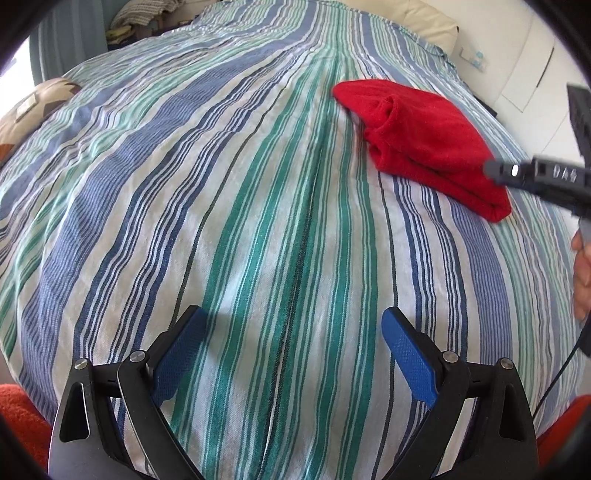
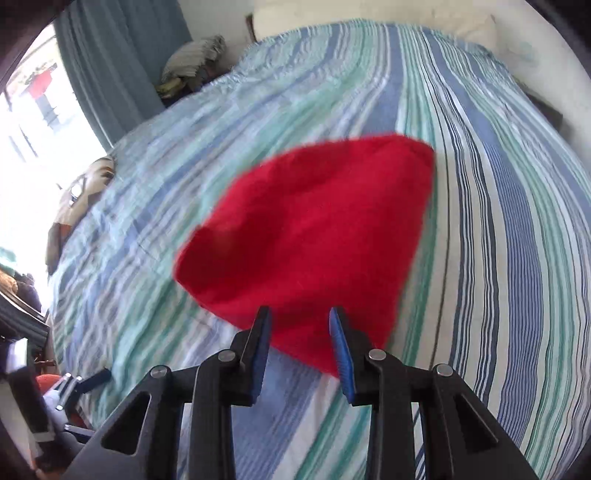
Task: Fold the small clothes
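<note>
A red cloth (image 1: 421,144) lies folded in a compact bundle on the striped bedspread (image 1: 240,206), toward its right side. My left gripper (image 1: 291,317) is open and empty, hovering over bare bedspread well short of the cloth. In the right wrist view the red cloth (image 2: 314,229) fills the middle, blurred by motion. My right gripper (image 2: 299,317) hangs just over the cloth's near corner with its jaws partly open and nothing between them. The right gripper also shows in the left wrist view (image 1: 535,177), beside the cloth's right edge.
A patterned cushion (image 1: 33,107) lies at the bed's left edge. A cream pillow (image 1: 424,26) sits at the head. A pile of folded laundry (image 2: 195,59) stands by the teal curtain (image 2: 110,66). An orange cloth (image 1: 18,417) shows at the lower left.
</note>
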The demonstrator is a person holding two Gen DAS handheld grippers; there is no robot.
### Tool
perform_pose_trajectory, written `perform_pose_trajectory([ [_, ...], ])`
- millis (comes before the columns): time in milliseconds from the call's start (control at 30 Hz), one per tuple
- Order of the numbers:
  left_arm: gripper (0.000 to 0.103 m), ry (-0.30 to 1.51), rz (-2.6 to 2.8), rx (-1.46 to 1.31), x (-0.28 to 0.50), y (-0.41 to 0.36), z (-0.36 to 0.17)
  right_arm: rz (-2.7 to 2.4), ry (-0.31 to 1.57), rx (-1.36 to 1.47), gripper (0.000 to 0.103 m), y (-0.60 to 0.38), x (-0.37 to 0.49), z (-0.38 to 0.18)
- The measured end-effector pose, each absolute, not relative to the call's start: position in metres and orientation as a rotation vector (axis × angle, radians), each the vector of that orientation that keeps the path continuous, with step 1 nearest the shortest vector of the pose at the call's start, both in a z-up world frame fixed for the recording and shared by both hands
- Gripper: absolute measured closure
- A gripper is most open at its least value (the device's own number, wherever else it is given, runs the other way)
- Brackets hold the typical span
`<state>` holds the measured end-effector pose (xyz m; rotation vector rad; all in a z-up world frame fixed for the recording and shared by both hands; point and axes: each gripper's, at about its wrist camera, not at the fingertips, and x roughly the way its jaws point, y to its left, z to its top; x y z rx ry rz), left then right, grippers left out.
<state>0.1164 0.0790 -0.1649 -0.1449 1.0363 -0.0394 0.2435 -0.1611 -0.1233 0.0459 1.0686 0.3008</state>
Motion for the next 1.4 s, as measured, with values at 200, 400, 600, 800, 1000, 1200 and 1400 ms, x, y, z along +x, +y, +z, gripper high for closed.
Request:
perform_pose_trajectory([
  [200,0.006,1.033,-0.022,-0.120,0.109,0.082,-0.164,0.309,1.121,0.065,0.057,-0.165,0.188,-0.147],
  [400,0.006,1.035,-0.015,-0.115,0.110,0.083,-0.165,0.286,1.038,0.110,0.044,-0.180,0.134,-0.132],
  [600,0.006,1.035,-0.006,-0.066,0.107,0.078,-0.167,0.250,1.052,0.195,0.044,-0.197,0.111,-0.144],
  [800,0.006,1.033,0.006,-0.011,0.106,0.071,-0.172,0.226,1.011,0.248,0.044,-0.200,0.095,-0.148],
  [1000,0.003,1.025,0.002,-0.009,0.106,0.068,-0.174,0.132,0.934,0.175,0.043,-0.205,0.064,-0.150],
  [1200,0.000,1.000,0.019,0.026,0.105,0.059,-0.184,0.050,0.913,0.067,0.030,-0.212,0.061,-0.164],
  [1400,0.000,0.946,0.022,0.052,0.100,0.056,-0.189,0.061,0.890,0.045,0.016,-0.206,0.060,-0.176],
])
